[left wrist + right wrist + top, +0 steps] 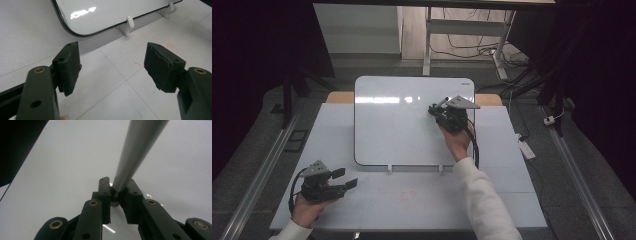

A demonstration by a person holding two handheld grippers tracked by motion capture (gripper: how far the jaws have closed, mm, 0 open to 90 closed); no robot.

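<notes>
A white whiteboard [402, 120] leans on two small white feet [130, 22] in the middle of the pale table [492, 200]. My right gripper [434, 108] is held up against the board's upper right part, shut on a grey pen [135, 152]. In the right gripper view the pen's thin end sits between the fingertips of that gripper [117, 183] and its body runs up and away over the board's face [62, 170]. My left gripper [344, 178] rests low at the table's front left, open, with nothing between the fingertips of that gripper [112, 53], which points at the board's lower corner [75, 22].
Faint red marks [171, 45] stain the table in front of the board. Behind the table stand white desk legs [428, 45] with loose cables [472, 50] on the floor. Metal rails [262, 170] run along both sides.
</notes>
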